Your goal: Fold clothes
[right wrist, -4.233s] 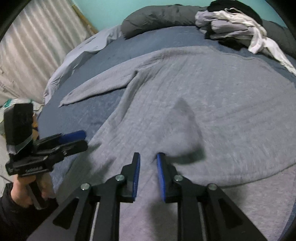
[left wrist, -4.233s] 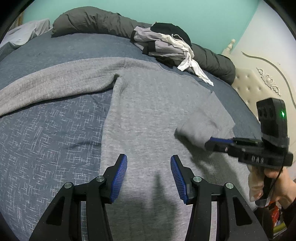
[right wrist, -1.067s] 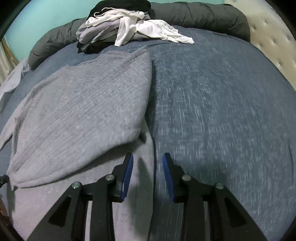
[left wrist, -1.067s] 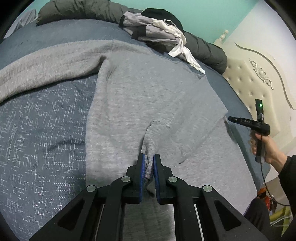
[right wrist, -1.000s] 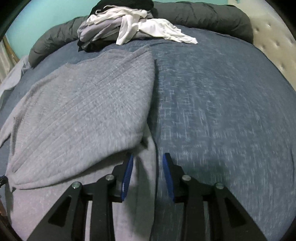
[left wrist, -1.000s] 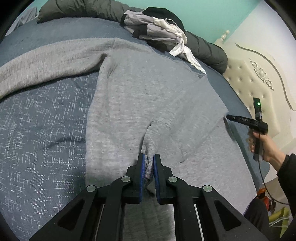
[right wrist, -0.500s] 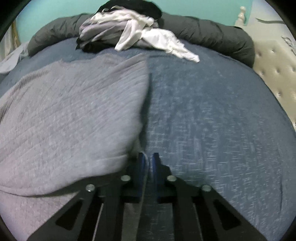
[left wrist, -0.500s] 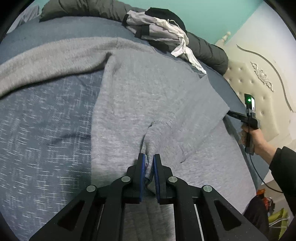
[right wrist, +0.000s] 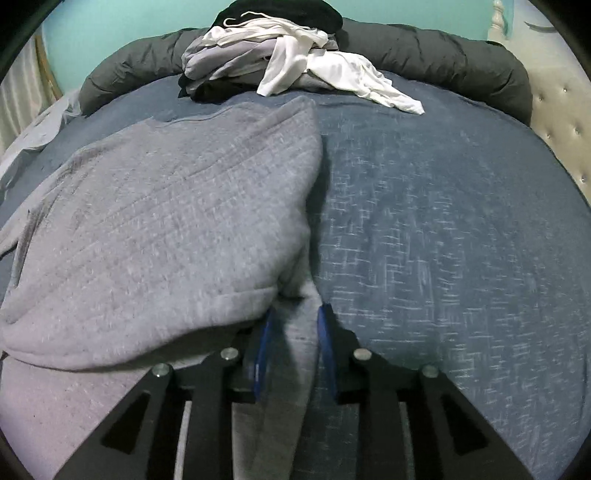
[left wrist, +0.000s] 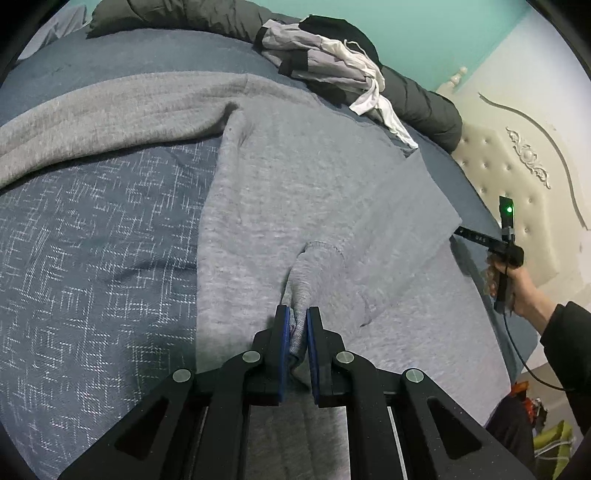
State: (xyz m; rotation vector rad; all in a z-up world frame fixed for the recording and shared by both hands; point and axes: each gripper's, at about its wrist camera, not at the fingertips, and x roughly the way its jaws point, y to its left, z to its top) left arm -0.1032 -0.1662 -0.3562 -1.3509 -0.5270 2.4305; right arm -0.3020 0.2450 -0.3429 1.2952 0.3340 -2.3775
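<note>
We see a large grey knit sweater (left wrist: 303, 192) spread flat on the dark blue crosshatch-patterned bed cover (left wrist: 92, 258); one long sleeve (left wrist: 103, 114) runs out to the left across the cover. The other side of the sweater is folded over the body, its cuff lying near the middle.

Left gripper (left wrist: 295, 325): blue-padded fingers (left wrist: 282, 332) nearly together, pinching a bunched ridge of the grey fabric near the cuff. The fabric fills the gap between the pads.

Right gripper (right wrist: 293, 332): in its own view the blue pads (right wrist: 264, 343) sit a small way apart with a strip of the sweater's edge (right wrist: 299, 314) between them. The view is motion-blurred, so we cannot tell whether the pads actually clamp the cloth. In the left wrist view this gripper (left wrist: 456, 233) sits at the sweater's right edge, held by a hand (left wrist: 513, 284) in a dark sleeve; its fingers are too small there to judge.

At the far side of the bed: a heap of grey, black and white clothes (right wrist: 280, 62) on a dark grey rolled duvet (right wrist: 424, 55). A cream tufted headboard (left wrist: 517, 192) is at right, with a teal wall (left wrist: 424, 29) behind.
</note>
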